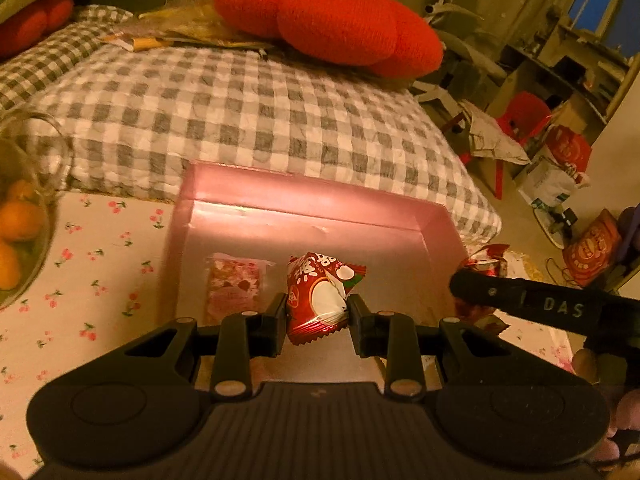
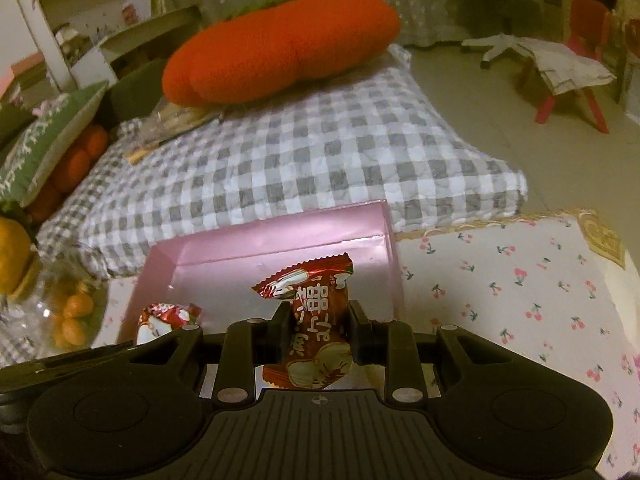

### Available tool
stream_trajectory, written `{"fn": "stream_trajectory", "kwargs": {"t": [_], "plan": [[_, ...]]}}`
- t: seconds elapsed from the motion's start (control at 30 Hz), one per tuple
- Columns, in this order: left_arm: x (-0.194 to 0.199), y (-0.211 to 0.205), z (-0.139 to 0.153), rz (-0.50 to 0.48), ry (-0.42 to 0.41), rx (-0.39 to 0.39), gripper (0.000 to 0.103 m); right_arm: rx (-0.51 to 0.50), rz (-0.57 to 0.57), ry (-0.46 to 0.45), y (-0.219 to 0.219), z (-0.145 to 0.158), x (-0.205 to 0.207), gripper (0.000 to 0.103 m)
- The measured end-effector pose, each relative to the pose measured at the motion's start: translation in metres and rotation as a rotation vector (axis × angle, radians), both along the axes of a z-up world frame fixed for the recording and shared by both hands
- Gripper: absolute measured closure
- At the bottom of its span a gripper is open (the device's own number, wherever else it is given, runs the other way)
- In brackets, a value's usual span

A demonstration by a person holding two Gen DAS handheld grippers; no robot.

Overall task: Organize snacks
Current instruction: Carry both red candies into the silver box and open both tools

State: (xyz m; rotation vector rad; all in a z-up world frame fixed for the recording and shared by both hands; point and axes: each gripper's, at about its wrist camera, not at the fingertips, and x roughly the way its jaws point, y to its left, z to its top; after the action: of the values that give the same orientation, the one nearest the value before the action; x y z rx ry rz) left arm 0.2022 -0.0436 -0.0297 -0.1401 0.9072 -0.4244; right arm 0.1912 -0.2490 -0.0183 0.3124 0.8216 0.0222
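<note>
We note a pink box [image 1: 304, 200], red-and-white snack packets [image 1: 320, 300], a cherry-print tablecloth [image 2: 520, 280], and a grey-and-white checked quilt [image 1: 240, 112].

My left wrist camera looks forward and down along its fingers, close above the pink box [image 1: 304, 200], with the checked bedding [image 1: 240, 112] beyond. My right wrist camera faces the same way from the box's right side. Both views share the box [image 2: 280, 240], bedding and orange cushion [image 2: 280, 48].
</note>
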Motion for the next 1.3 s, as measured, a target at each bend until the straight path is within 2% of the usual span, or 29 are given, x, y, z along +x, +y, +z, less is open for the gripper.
{"fn": "stream_trajectory", "kwargs": {"t": [0.37,0.7,0.9,0.93,1.0,1.1,1.17,1.3], "plan": [[0.012,-0.011,-0.017,-0.022,-0.015,0.048,0.074,-0.032,0.040,0.021,-0.002,-0.019,0.023,0.076],[0.015,-0.012,-0.017,-0.032,-0.055,0.080,0.075,-0.050,0.038,0.016,-0.001,-0.025,0.030,0.073],[0.014,-0.017,-0.014,-0.041,-0.075,0.094,0.066,-0.049,0.032,-0.009,-0.002,-0.020,0.028,0.073],[0.014,-0.017,-0.013,-0.042,-0.077,0.093,0.064,-0.048,0.030,-0.010,-0.002,-0.019,0.027,0.071],[0.013,-0.017,-0.011,-0.040,-0.079,0.090,0.060,-0.049,0.025,-0.014,-0.002,-0.016,0.025,0.054],[0.009,-0.016,-0.006,-0.038,-0.091,0.088,0.047,-0.056,0.030,-0.031,-0.001,-0.010,0.020,0.037],[0.005,-0.015,-0.003,-0.042,-0.097,0.090,0.044,-0.060,0.035,-0.038,0.001,-0.006,0.016,0.032],[-0.004,-0.011,0.004,-0.041,-0.101,0.087,0.035,-0.080,0.045,-0.047,0.004,0.005,0.006,0.028]]}}
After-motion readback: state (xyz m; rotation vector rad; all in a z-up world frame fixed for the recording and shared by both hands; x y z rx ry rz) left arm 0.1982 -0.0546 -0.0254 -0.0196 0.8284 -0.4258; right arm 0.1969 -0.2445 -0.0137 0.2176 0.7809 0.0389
